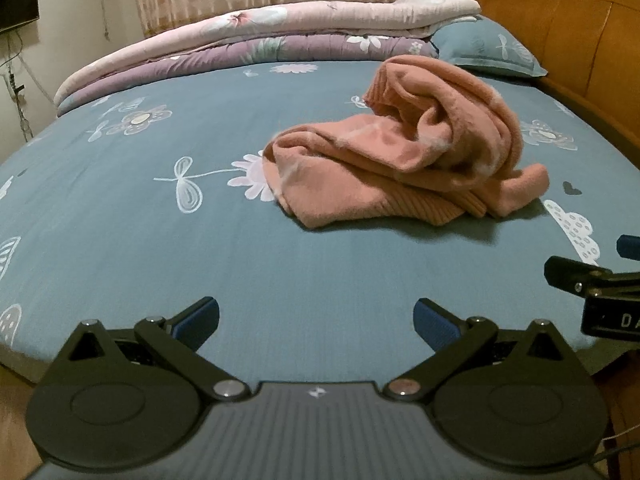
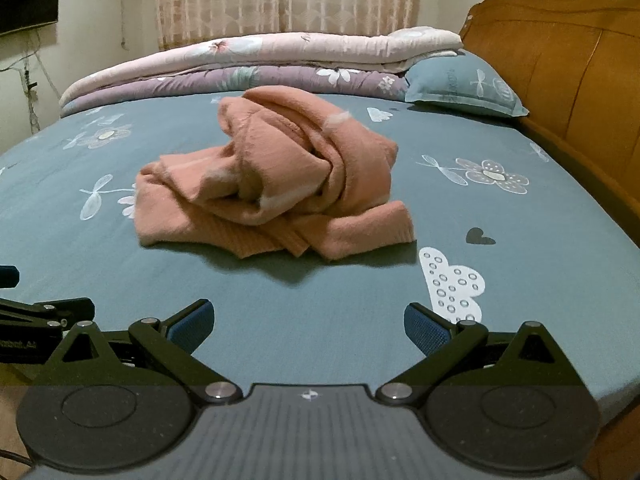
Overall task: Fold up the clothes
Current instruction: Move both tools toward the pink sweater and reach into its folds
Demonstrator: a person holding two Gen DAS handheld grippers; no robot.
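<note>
pink sweater [image 2: 276, 176] crumpled on bed [image 2: 320, 300], no clear long axis | both jaws wide apart, empty

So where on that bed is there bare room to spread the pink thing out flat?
The widest bare sheet lies between the crumpled pink garment and both open grippers. More lies left of the garment. The far edge is crowded by stacked quilts and a pillow, with the wooden headboard on the right.

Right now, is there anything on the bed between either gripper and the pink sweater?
Nothing visible. Only bare blue bedsheet lies between the open left gripper, the open right gripper and the crumpled pink sweater.
</note>
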